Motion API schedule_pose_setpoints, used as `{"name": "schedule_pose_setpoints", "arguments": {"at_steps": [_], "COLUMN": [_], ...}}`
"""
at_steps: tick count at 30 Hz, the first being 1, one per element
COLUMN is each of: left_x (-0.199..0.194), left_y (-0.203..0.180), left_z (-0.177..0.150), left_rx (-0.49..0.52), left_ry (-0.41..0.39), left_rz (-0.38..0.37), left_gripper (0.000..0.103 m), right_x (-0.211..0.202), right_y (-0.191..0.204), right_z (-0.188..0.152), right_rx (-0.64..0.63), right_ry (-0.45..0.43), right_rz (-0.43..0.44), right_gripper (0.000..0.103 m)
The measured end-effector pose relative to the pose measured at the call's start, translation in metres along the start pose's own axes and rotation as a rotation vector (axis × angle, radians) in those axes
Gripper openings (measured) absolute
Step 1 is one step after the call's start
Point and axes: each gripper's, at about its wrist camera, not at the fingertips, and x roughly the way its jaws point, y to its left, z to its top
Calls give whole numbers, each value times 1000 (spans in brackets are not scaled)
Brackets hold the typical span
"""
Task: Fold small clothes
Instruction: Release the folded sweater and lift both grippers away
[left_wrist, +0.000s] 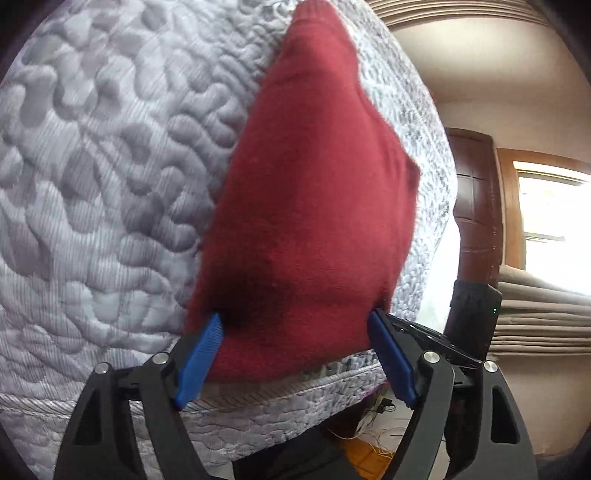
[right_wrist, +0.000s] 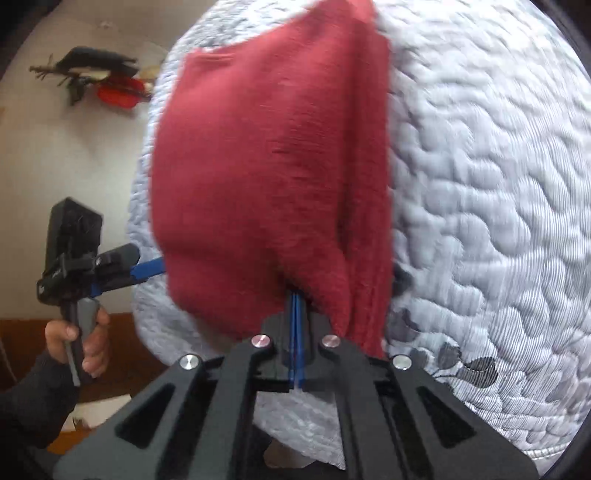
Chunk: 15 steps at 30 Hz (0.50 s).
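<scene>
Mattress (left_wrist: 92, 166), quilted grey, beside wooden door (left_wrist: 476, 206).

My left gripper (left_wrist: 295, 354): black linkage arms with silver pivot screws, ribbed blue pads (left_wrist: 201, 360); my right gripper (right_wrist: 296, 306): the same black frame, four silver screws, thin blue pads; left hand (right_wrist: 79, 341): grey trigger on the black handle, dark knit sleeve (right_wrist: 33, 402).

Grey quilted mattress (left_wrist: 110, 184) fills most of both views. Beige wall (left_wrist: 413, 62), dark wood door (left_wrist: 476, 206), bright window (left_wrist: 554, 229) with wood frame, folded beige curtain (left_wrist: 535, 317) below. Wall ornament (right_wrist: 99, 75), black and red. Cables on floor (left_wrist: 373, 428).
</scene>
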Motion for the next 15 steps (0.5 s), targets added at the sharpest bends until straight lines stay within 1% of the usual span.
{"name": "schedule_pose_setpoints", "arguments": {"at_steps": [2,4,5,6,7,8,10,11,12,14,15], "left_x": [-2,-13,-21,-30,-42,-55,-82,-96,-111,-138,-153], "left_y": [5,0,-6,-15,-25,-40,-75,-93,-112,-145,-159], "left_z": [-2,-6,-10,-16,-23,-32,-54,-67,-82,-106,-117], "left_rx": [-34,-32,-22,-5,21,62,168,212,248,281,290], "left_ry": [1,-4,2,3,-1,-10,-36,-61,-90,-150,-177], "left_rz": [-9,16,40,65,108,168,319,378,422,478,481], "left_gripper": [80,84,89,93,96,99,99,99,99,99,99], "right_x": [-8,-25,-37,-48,-62,-79,-106,-119,-131,-161,-172], "right_y": [-1,11,22,33,49,63,92,109,127,152,164], "right_z": [-5,-14,-21,-25,-32,-38,-55,-64,-72,-90,-99], "right_rx": [38,16,7,-1,-14,-30,-62,-74,-83,-99,-107], "right_ry": [-29,-58,-71,-78,-89,-102,-100,-96,-105,-135,-150], "right_rz": [5,-20,-47,-81,-134,-185,-273,-321,-348,-374,-393], "right_gripper": [0,8,23,50,64,83,92,92,92,96,96]}}
